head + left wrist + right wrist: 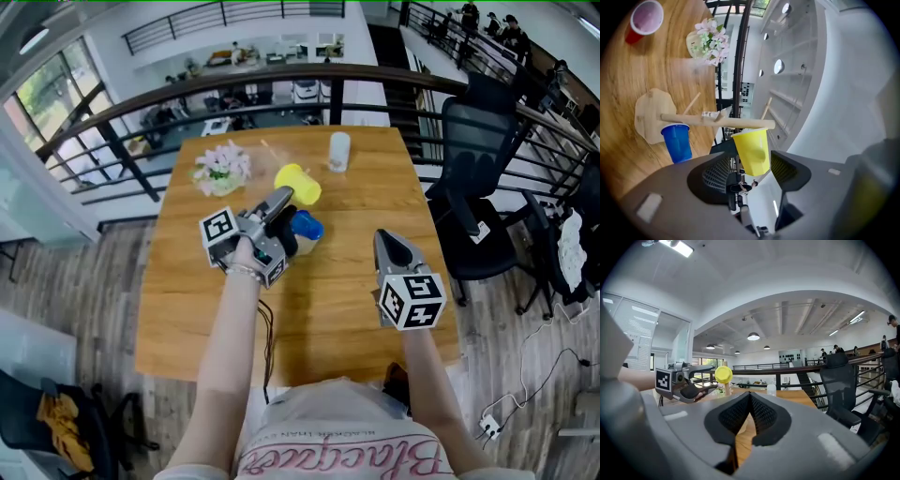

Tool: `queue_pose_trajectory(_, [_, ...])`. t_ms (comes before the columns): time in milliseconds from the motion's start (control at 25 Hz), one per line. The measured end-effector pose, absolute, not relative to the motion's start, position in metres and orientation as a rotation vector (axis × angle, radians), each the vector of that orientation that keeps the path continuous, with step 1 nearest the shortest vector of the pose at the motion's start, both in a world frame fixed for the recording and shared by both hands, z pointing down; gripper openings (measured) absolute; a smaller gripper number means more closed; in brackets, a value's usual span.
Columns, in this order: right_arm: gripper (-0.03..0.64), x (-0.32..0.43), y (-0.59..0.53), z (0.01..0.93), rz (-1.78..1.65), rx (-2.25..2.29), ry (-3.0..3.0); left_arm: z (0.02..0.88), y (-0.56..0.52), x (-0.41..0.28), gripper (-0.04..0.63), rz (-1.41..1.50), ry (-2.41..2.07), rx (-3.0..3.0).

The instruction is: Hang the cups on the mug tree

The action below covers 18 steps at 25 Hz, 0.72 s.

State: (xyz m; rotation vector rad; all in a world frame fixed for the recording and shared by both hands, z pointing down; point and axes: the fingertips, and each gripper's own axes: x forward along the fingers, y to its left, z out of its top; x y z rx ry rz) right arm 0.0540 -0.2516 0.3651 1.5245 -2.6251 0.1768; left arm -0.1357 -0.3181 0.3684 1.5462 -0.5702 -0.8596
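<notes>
In the left gripper view the wooden mug tree [717, 121] lies sideways in the rolled picture, its base [651, 115] on the table. A blue cup [677, 142] hangs on one peg. On a peg near the tree's top hangs a dented yellow cup [752, 150]. It sits between the jaws of my left gripper [750, 164], which stand open with a gap beside the cup. In the head view that left gripper [286, 199] reaches to the yellow cup [298, 184] and the blue cup [307, 225]. My right gripper [386, 239] hovers shut and empty to the right.
A red cup [644, 21] stands on the table beyond the tree. A clear cup [338, 151] stands near the table's far edge, a pot of pink flowers [222, 169] at the far left. Office chairs [483, 178] and a railing [281, 80] border the table.
</notes>
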Motion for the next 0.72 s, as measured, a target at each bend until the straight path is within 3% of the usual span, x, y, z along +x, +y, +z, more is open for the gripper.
queue_pose_trajectory(720, [0.002, 0.013, -0.242, 0.369, 0.129, 1.402, -2.639, 0.343, -0.274, -0.183, 0.295, -0.095, -1.639, 2.346])
